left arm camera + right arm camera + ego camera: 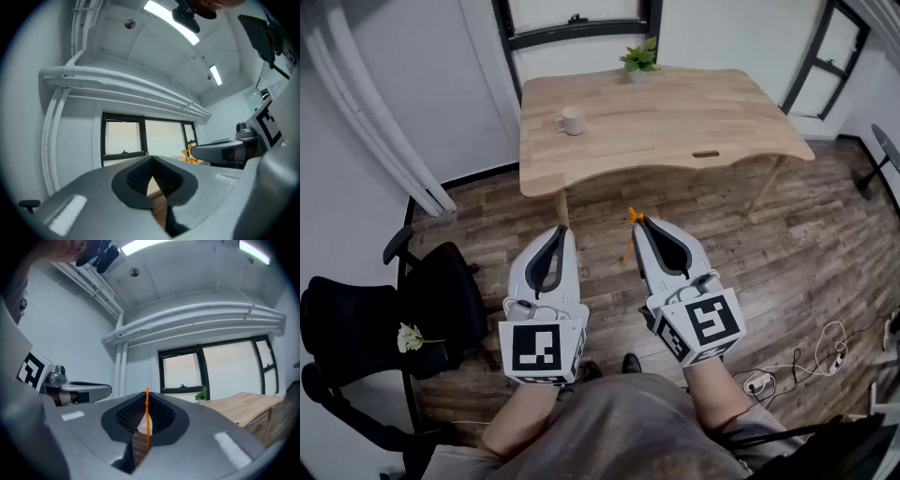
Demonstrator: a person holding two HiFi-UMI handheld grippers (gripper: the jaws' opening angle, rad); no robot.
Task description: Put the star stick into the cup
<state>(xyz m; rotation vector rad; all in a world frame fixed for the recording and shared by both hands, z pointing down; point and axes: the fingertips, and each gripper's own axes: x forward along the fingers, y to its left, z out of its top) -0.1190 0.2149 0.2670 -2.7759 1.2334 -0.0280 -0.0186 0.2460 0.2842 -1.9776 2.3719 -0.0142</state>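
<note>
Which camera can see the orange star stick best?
The head view: star and stem of the star stick both show, held by the right gripper. The left gripper view catches only the star. The right gripper view sees it edge-on, a thin line between the fingers.

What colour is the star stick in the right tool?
Orange. The star stick shows best in the right gripper view, clamped in the right tool.

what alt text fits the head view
The right gripper clamps an orange star stick beside the shut, empty left gripper, both over a wood floor. Ahead stands a wooden table with a white cup and a small plant.
</note>
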